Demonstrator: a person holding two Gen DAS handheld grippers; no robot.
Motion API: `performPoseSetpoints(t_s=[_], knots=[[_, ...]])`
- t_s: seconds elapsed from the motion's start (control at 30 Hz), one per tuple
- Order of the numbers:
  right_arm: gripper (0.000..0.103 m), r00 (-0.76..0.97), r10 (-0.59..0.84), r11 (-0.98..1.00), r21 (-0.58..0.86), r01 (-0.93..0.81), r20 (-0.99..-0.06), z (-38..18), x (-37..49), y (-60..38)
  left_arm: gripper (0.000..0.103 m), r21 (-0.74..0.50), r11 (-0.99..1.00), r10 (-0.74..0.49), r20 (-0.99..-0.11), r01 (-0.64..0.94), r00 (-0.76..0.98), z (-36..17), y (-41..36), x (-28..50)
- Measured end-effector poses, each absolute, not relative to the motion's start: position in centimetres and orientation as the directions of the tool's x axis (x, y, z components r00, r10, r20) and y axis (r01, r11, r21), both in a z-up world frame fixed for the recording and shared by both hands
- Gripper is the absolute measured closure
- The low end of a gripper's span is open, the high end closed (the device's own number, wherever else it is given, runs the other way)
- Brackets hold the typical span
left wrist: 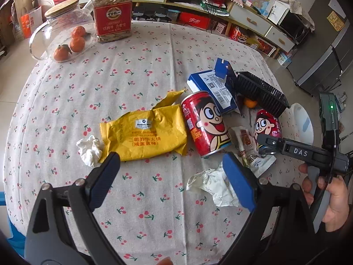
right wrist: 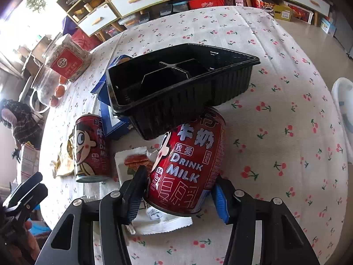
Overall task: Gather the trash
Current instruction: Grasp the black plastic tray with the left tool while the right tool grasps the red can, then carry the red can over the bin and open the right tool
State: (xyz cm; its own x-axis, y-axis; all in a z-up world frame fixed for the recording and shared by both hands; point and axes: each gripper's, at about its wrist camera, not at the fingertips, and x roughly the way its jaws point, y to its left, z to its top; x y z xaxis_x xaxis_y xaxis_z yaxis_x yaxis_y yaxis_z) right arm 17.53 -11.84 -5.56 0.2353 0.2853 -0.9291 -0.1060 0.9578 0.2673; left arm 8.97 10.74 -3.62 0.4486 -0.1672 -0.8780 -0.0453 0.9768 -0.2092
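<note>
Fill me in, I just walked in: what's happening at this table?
A person is clearing trash with two handheld grippers. The right gripper has its jaws around a red milk can that lies under the edge of a black tray. The left gripper hangs open above the tablecloth, near a yellow wrapper.

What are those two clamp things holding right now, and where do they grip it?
The right gripper is clamped on a red milk can, pads on opposite sides of its lower body. The left gripper is open and holds nothing, hovering over the tablecloth.
</note>
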Motion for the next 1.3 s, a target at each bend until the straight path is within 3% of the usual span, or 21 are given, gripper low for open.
performPoseSetpoints(t_s=[0.17, 0.6, 1.07, 1.3], knots=[[0.053, 0.24, 0.289, 0.957, 0.274, -0.095, -0.927, -4.9, 16.6, -14.6, 0.009, -0.218, 0.976, -0.185, -0.873, -0.021, 0.45, -3.5, 9.3, 9.4], [0.056, 0.284, 0.273, 0.961, 0.275, -0.035, -0.919, -3.4, 14.6, -23.0, 0.009, -0.213, 0.97, -0.243, -0.837, 0.117, 0.49, -2.0, 2.1, 12.1], [0.056, 0.33, 0.279, 0.957, 0.289, -0.021, -0.902, -1.4, 16.5, -27.7, 0.009, 0.027, 0.936, -0.149, -0.872, 0.351, 0.466, -2.6, -6.2, 22.2], [0.056, 0.343, 0.303, 0.946, 0.325, 0.005, -0.889, -1.0, 17.5, -29.0, 0.011, 0.099, 0.919, -0.073, -0.909, 0.383, 0.41, -4.6, -8.5, 25.2]])
